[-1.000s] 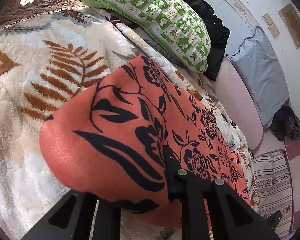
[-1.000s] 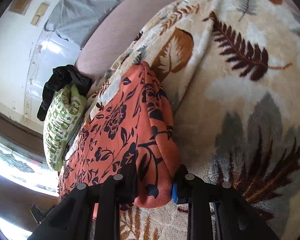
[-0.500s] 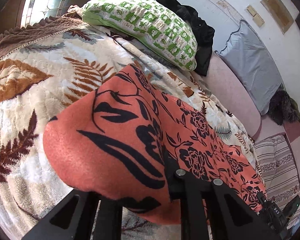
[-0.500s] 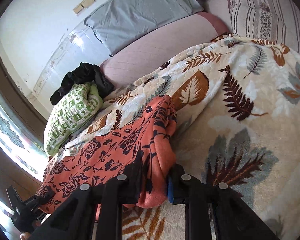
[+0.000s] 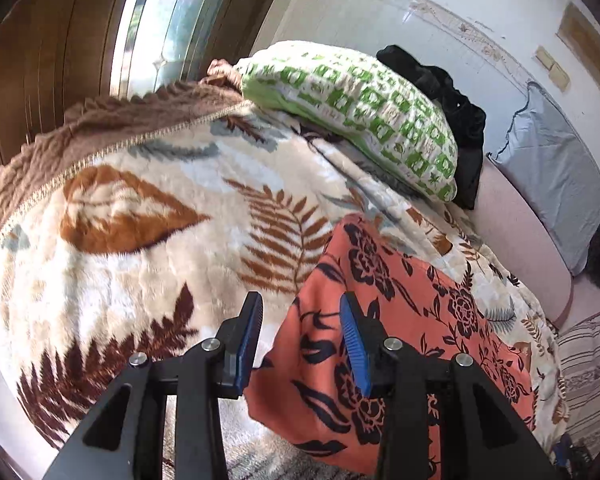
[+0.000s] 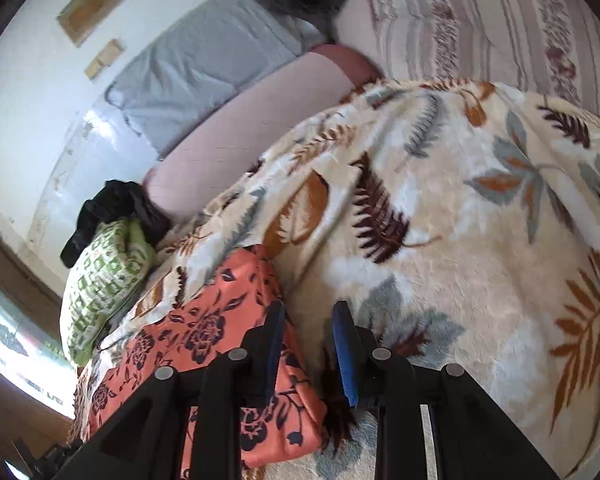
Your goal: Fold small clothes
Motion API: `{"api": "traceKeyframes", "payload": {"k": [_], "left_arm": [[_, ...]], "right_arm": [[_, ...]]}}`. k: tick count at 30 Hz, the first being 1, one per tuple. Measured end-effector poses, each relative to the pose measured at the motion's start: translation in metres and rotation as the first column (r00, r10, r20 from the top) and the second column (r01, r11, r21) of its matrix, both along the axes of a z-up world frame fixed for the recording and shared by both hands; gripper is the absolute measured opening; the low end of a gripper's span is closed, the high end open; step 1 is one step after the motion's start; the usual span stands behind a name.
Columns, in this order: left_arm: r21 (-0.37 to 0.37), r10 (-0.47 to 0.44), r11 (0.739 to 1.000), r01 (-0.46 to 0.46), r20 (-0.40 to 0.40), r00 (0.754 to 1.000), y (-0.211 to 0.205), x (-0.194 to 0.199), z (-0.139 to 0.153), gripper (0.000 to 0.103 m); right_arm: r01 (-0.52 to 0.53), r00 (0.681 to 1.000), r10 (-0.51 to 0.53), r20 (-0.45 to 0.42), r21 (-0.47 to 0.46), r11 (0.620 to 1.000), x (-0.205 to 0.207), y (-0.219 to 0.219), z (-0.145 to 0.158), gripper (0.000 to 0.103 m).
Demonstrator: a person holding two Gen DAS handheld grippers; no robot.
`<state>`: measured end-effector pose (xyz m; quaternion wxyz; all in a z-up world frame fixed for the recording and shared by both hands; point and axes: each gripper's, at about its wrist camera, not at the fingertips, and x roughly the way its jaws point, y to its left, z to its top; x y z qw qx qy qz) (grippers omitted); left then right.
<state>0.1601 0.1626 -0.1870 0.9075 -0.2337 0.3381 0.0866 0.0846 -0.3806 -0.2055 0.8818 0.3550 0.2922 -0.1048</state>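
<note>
The orange garment [image 5: 400, 320] lies folded on the leaf-patterned blanket [image 5: 140, 240] — a soft, salmon-orange cloth printed all over with black roses, trailing stems and long dark leaves. From the left wrist view it forms a long strip running away toward the right, its near end doubled over into a thick, rounded edge that rests on the plush cream pile. From the right wrist view the same piece [image 6: 204, 340] shows as a layered stack with a plump folded corner nearest the camera, the layers lying one on top of the other and the far end reaching toward the green-and-white pillow [image 6: 104, 284]. The left gripper [image 5: 300, 338] has its jaws parting: the blue pads stand clear of each other, the cloth's near edge shows in the gap behind them, and neither pad presses on it. The right gripper [image 6: 306, 344] is also spreading its jaws; its left finger sits in front of the garment's corner, and only blanket shows between the pads — nothing is pinched. Beyond the pillow a black garment [image 5: 452, 100] is heaped against the white wall, and a grey cushion [image 5: 552, 184] leans on the pink bolster [image 6: 240, 128].
</note>
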Motion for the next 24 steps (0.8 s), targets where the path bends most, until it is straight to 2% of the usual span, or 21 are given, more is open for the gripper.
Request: {"api": "traceKeyframes", "payload": {"k": [2, 5, 6, 8, 10, 12, 14, 16, 19, 21, 23, 24], "left_arm": [[0.063, -0.046, 0.997, 0.044, 0.039, 0.998, -0.014, 0.000, 0.009, 0.046], [0.114, -0.157, 0.982, 0.154, 0.019, 0.987, -0.042, 0.006, 0.005, 0.047], [0.137, -0.193, 0.972, 0.192, -0.009, 0.981, -0.053, 0.010, 0.001, 0.049], [0.181, -0.233, 0.952, 0.246, -0.091, 0.968, -0.071, 0.019, -0.011, 0.064], [0.238, -0.221, 0.933, 0.269, -0.210, 0.952, -0.083, 0.028, -0.030, 0.067], [0.310, -0.191, 0.905, 0.292, -0.317, 0.929, -0.092, 0.036, -0.050, 0.067], [0.372, -0.182, 0.881, 0.294, -0.309, 0.934, -0.100, 0.035, -0.050, 0.072], [0.392, -0.188, 0.868, 0.305, -0.308, 0.933, -0.103, 0.035, -0.049, 0.072], [0.370, -0.194, 0.878, 0.303, -0.305, 0.933, -0.097, 0.035, -0.049, 0.073], [0.369, -0.196, 0.878, 0.305, -0.304, 0.932, -0.096, 0.035, -0.049, 0.075], [0.375, -0.198, 0.874, 0.307, -0.302, 0.932, -0.097, 0.036, -0.049, 0.075], [0.378, -0.198, 0.873, 0.308, -0.302, 0.932, -0.097, 0.036, -0.048, 0.075]], "right_arm": [[-0.095, 0.995, 0.095, 0.022, 0.006, 0.995, 0.012, 0.013, -0.002, 0.028], [-0.202, 0.979, 0.202, -0.040, 0.005, 0.979, 0.034, 0.040, -0.014, 0.028], [-0.226, 0.972, 0.227, -0.060, 0.013, 0.974, 0.040, 0.047, -0.019, 0.028], [-0.267, 0.955, 0.270, -0.127, 0.036, 0.963, 0.050, 0.058, -0.034, 0.028], [-0.270, 0.937, 0.275, -0.217, 0.051, 0.961, 0.059, 0.062, -0.055, 0.027], [-0.274, 0.938, 0.275, -0.212, 0.033, 0.961, 0.059, 0.063, -0.056, 0.027], [-0.283, 0.938, 0.277, -0.206, 0.000, 0.959, 0.057, 0.067, -0.049, 0.027], [-0.289, 0.947, 0.285, -0.148, -0.006, 0.957, 0.052, 0.070, -0.041, 0.028], [-0.341, 0.939, 0.336, -0.071, -0.089, 0.936, 0.049, 0.084, -0.024, 0.028], [-0.383, 0.924, 0.380, -0.044, -0.108, 0.918, 0.051, 0.095, -0.021, 0.028], [-0.423, 0.906, 0.418, -0.075, -0.094, 0.901, 0.058, 0.105, -0.028, 0.028], [-0.440, 0.895, 0.429, -0.120, -0.087, 0.894, 0.064, 0.110, -0.036, 0.028]]}}
